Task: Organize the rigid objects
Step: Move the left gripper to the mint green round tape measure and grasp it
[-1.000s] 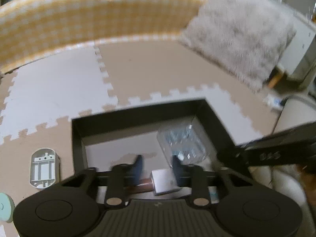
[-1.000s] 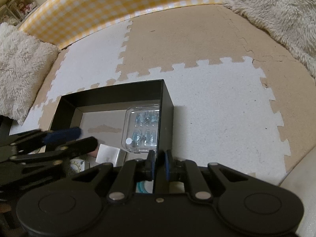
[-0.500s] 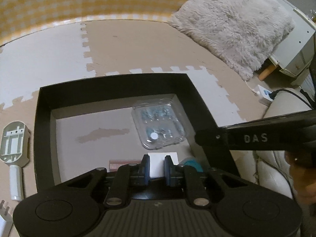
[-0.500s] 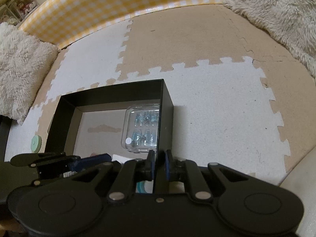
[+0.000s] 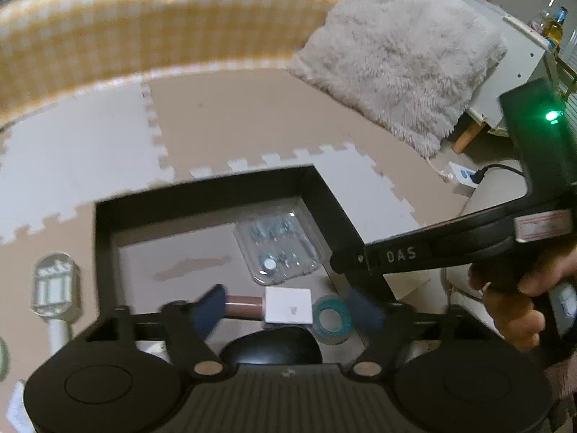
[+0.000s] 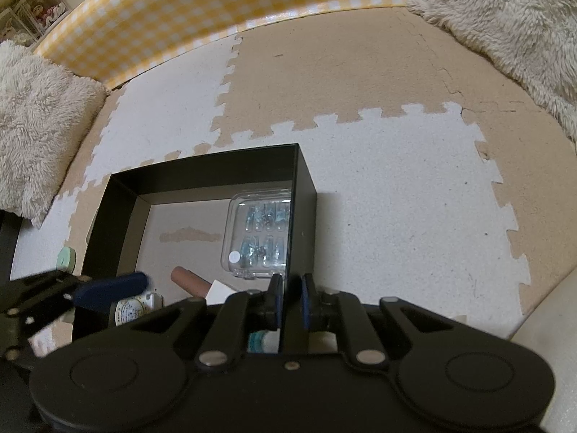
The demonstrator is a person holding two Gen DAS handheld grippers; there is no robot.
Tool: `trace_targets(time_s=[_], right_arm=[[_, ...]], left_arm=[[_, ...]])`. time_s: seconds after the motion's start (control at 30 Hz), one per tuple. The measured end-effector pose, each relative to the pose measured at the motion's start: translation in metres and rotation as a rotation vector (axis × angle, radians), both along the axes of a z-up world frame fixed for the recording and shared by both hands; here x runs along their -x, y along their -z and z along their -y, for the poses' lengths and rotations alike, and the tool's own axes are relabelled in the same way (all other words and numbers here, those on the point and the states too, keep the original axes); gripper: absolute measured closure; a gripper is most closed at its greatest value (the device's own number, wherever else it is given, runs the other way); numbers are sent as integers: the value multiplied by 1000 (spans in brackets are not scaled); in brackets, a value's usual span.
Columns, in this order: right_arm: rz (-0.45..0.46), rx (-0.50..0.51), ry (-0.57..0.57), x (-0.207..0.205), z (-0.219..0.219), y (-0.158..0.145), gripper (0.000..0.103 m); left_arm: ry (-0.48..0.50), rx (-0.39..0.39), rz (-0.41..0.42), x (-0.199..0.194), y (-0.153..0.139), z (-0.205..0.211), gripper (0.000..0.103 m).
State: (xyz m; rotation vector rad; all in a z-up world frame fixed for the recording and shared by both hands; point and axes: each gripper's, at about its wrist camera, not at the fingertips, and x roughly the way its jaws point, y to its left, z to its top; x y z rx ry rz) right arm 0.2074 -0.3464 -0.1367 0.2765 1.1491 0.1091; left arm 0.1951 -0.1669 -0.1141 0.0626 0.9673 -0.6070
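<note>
On the far left of the left wrist view, a white lantern-shaped holder (image 5: 54, 283) lies on the foam mat (image 5: 72, 155), just outside the left wall of the black box (image 5: 102, 252). The left gripper (image 5: 288, 312) hangs over the near end of the box with its jaws opening and nothing between its pads; below it, on the box floor, lie a brown tube (image 5: 243, 306), a white square block (image 5: 288, 305) touching it, and a teal tape ring (image 5: 331, 319) just beside that. A clear blister case (image 5: 277, 249) rests against the right wall. The middle of the box floor is bare. The right gripper (image 6: 288, 299) is clamped on the box's right wall (image 6: 294, 216), a hand (image 5: 519, 299) holding its handle. Past the box the mat runs open to a yellow checked barrier (image 6: 216, 11), with shaggy cushions (image 6: 505, 25) at both sides.
</note>
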Motion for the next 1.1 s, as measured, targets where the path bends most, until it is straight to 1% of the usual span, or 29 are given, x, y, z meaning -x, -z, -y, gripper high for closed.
trace_targets(time_s=[0.07,0.17,0.33,0.53,0.63,0.73,0.83,1.0,1.1], right_arm=[[-1,2,0,0,0,0,91],[-1,3,-1,0,-1,1,91],[-1,4,-1,0,-1,1,91],[-1,4,-2,0,-1,1,91],[-1,7,-3,0,-1,1,91],[-2,7,-2,0,-1,1,91],[-1,10,-5,0,-1,2,91],[-2,12,-6,0,-1,2,91],[-2,13,-7,0,-2,2,91]], left_arm=[[-1,7,15,3,-7,-5,7],[-9,18,32,6,-16,-14,0],[-41,18,70,9,-27,-31,0],[-86,53,120,15,-39,-56,0],[-115,54,146,18,-43,-68,0],[-148,38,190,18,-45,-82,0],[-194,5,217,15,-44,-98,0],[-297,-19,217,6,-39,-134,0],[-373,-49,215,-1,-33,-156,0]])
